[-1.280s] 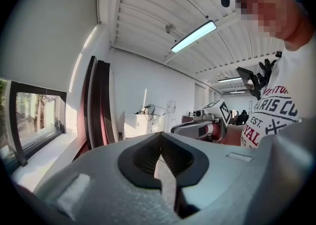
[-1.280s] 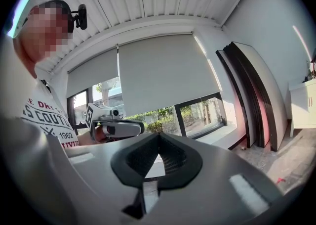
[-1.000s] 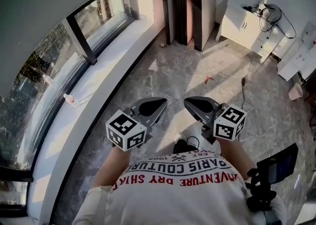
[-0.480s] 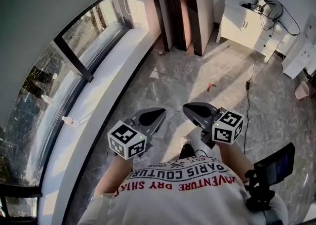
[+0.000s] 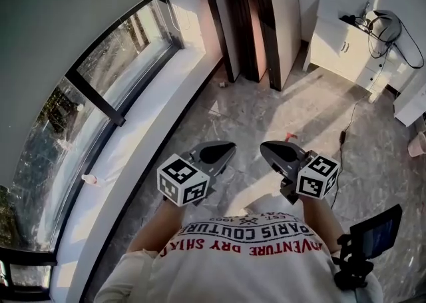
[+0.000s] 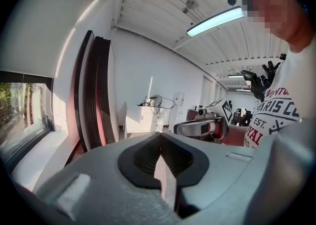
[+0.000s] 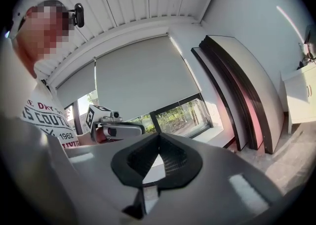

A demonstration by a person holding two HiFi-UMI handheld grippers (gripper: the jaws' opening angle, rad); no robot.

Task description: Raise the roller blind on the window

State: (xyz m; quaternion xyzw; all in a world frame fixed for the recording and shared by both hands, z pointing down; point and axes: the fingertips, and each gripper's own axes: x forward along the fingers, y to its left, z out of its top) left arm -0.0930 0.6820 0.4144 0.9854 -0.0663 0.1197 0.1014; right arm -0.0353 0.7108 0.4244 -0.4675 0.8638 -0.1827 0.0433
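The grey roller blind [image 5: 60,15] hangs over the upper part of the curved window [image 5: 100,75] at the left of the head view. It also shows in the right gripper view as a blind [image 7: 143,78] lowered to just above a strip of glass [image 7: 180,117]. My left gripper [image 5: 223,150] and right gripper [image 5: 271,149] are held side by side in front of the person's chest, over the floor and well away from the window. Both are shut with nothing between the jaws, as the left gripper view [image 6: 159,145] and right gripper view [image 7: 158,146] confirm.
A white window sill [image 5: 113,155] runs under the glass with a small bottle [image 5: 90,178] on it. Dark wooden panels [image 5: 249,22] lean against the far wall. A white cabinet [image 5: 346,45] with cables stands at the right. A small red thing [image 5: 291,136] lies on the marble floor.
The head view has swung, so the window and panels sit a little differently in the frame. Both grippers stay shut and level, now slightly further right in the view.
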